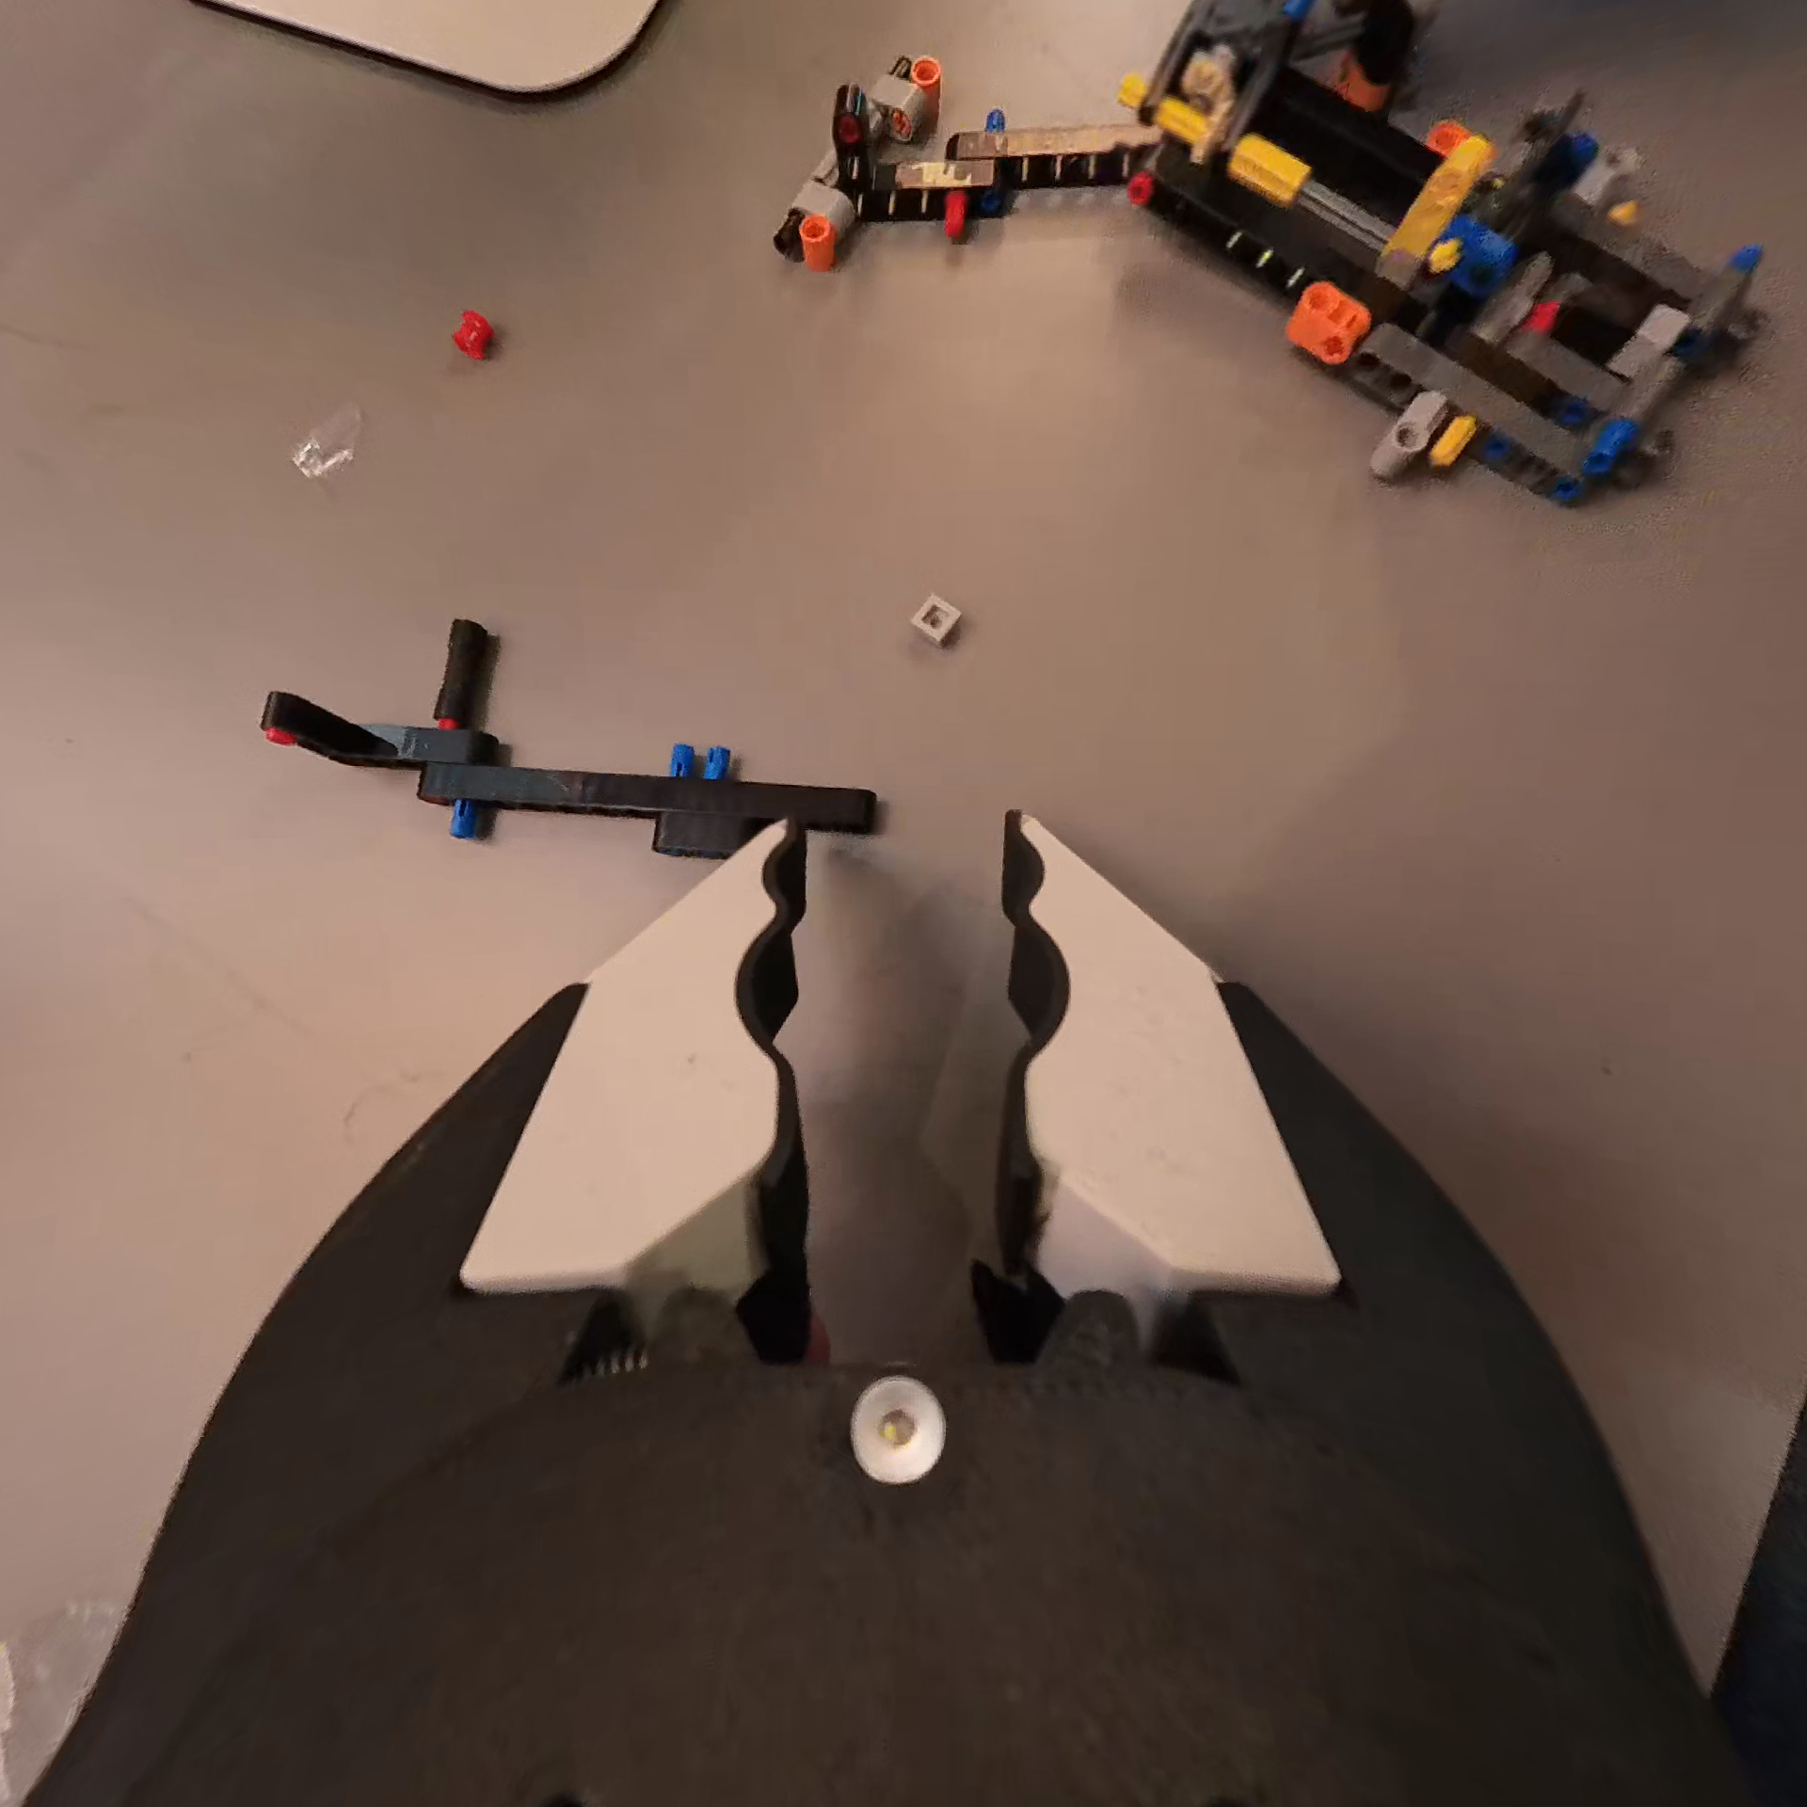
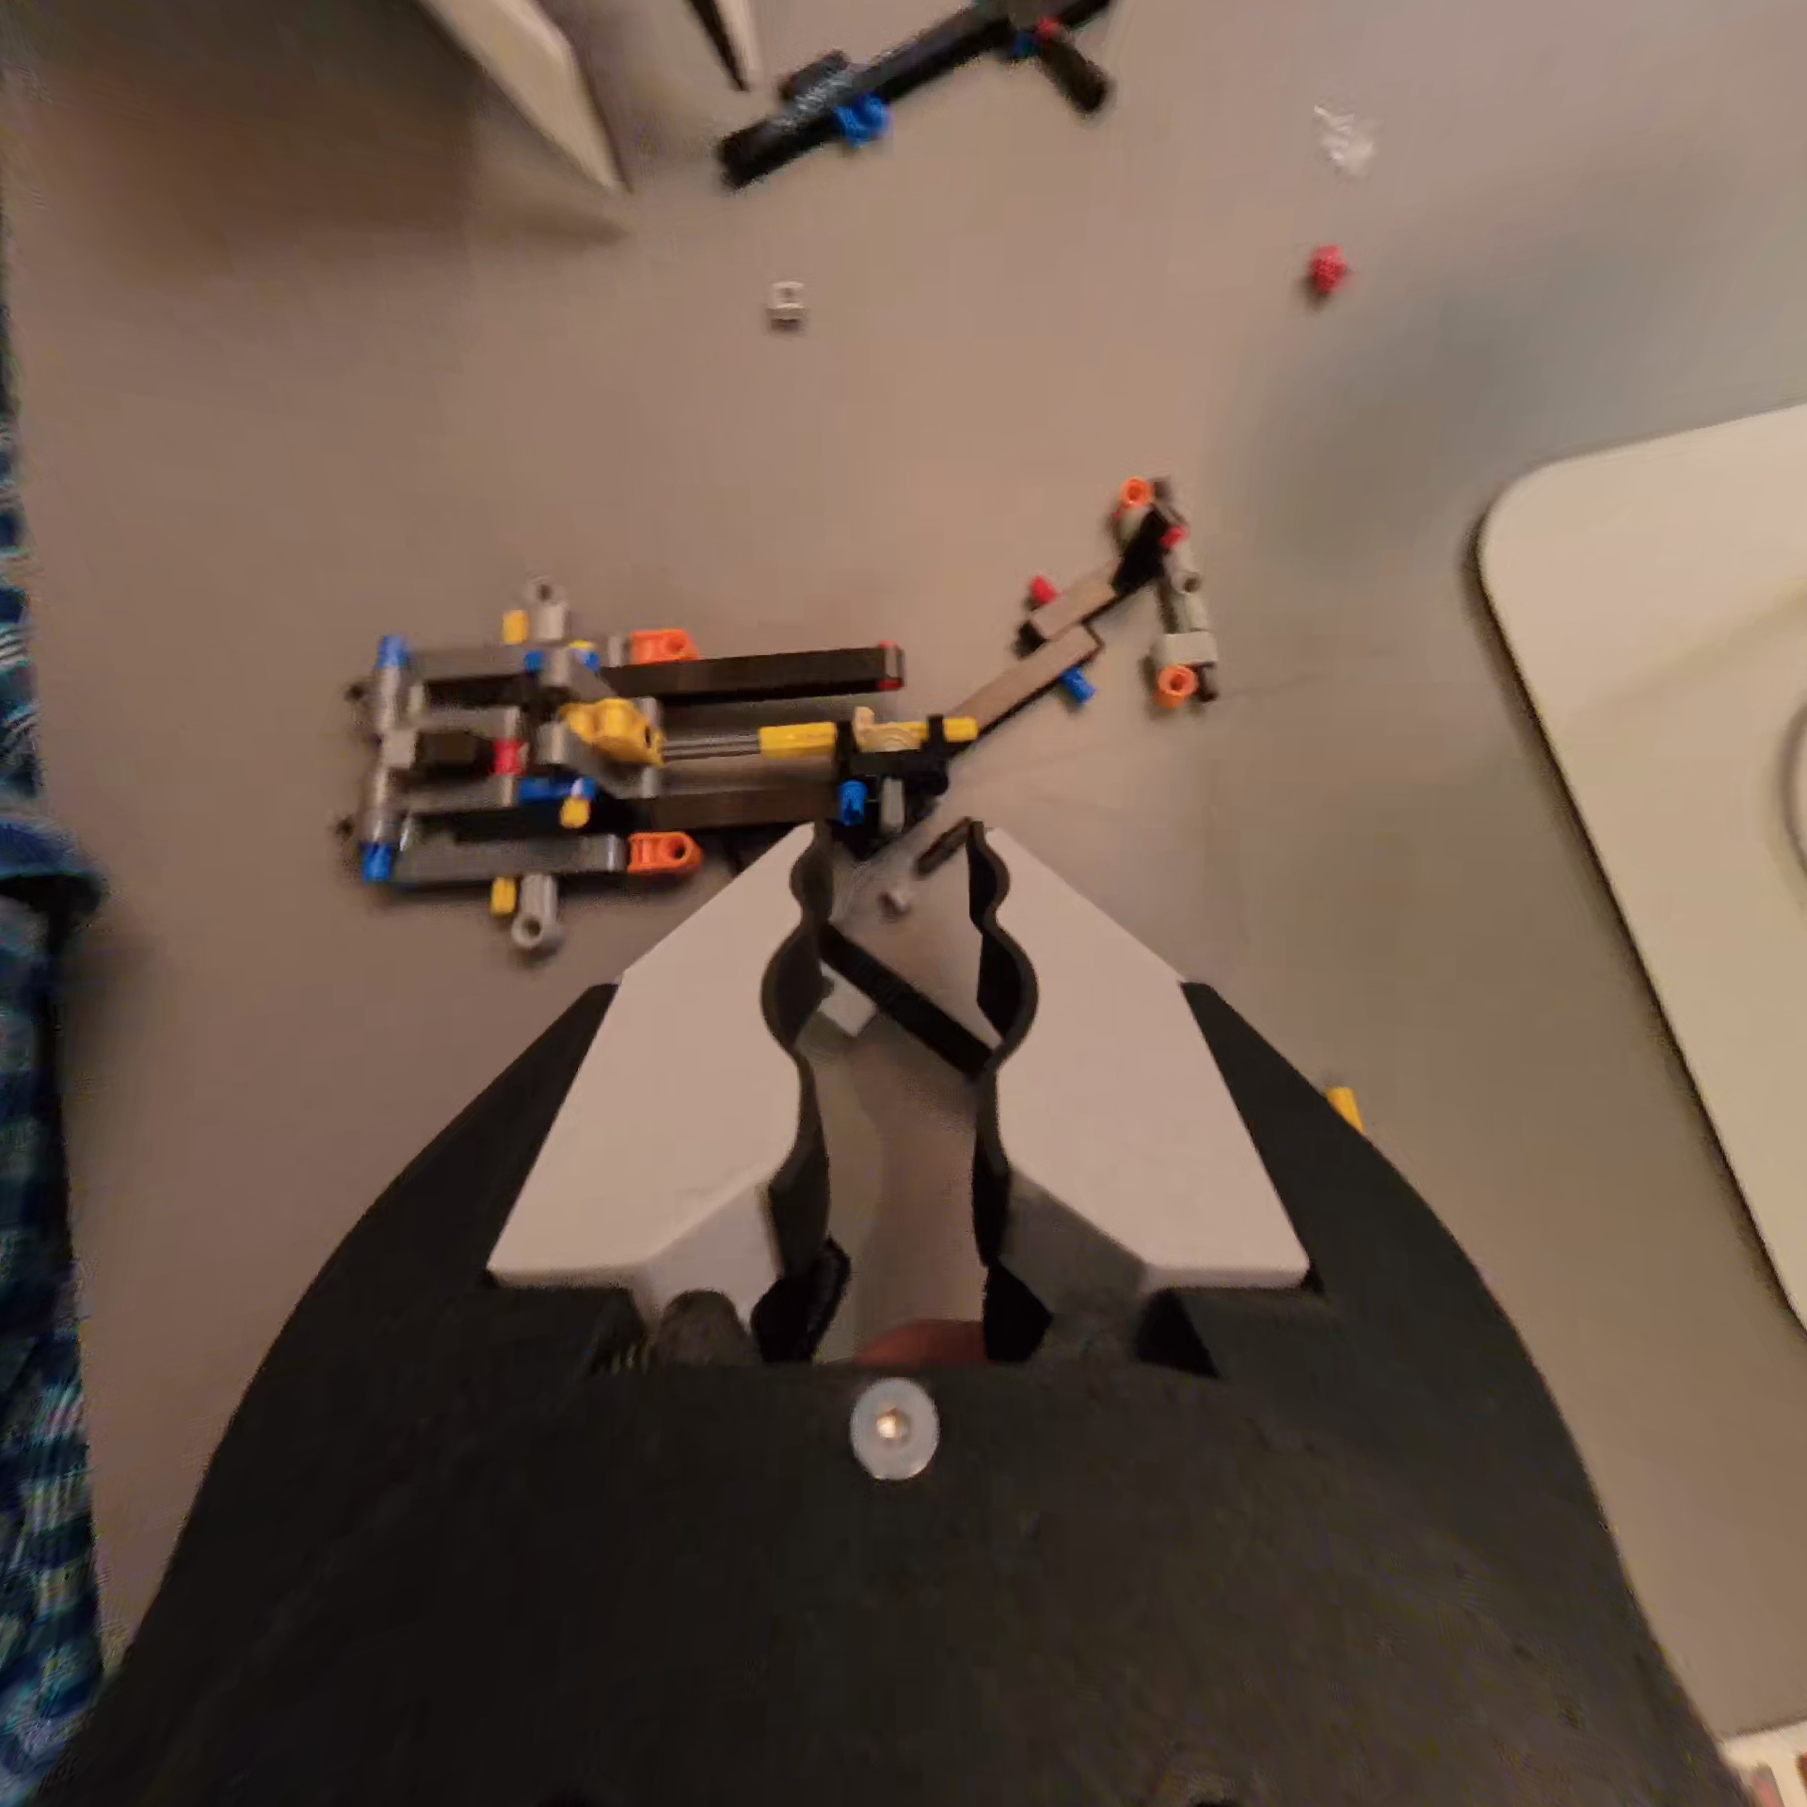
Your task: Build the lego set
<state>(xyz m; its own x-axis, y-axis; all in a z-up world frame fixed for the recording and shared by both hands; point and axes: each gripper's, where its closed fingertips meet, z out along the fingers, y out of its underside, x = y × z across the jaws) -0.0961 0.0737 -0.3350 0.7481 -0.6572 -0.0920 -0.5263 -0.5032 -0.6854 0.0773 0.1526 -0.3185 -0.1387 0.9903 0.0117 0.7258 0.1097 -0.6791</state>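
Observation:
The main lego build (image 2: 606,753), grey and black with yellow, blue and orange parts, lies on the grey table (image 2: 978,391). One black arm (image 2: 1056,665) sticks out from it to the far right. My right gripper (image 2: 895,841) sits at the build's near end, jaws narrow around a second black arm (image 2: 909,1012) that crosses between the pads. The build also shows in the left wrist view (image 1: 1369,244). My left gripper (image 1: 902,829) is open and empty. A black sub-assembly (image 1: 587,782) with blue pins lies just left of its left fingertip.
Loose on the table are a small grey piece (image 1: 936,621), a red piece (image 1: 473,334) and a clear piece (image 1: 328,445). A white board (image 2: 1662,782) lies to the right of the build. A yellow piece (image 2: 1344,1105) lies beside my right gripper. A blue patterned sleeve (image 2: 39,978) is at the left edge. Left tips to right tips: about 20 centimeters.

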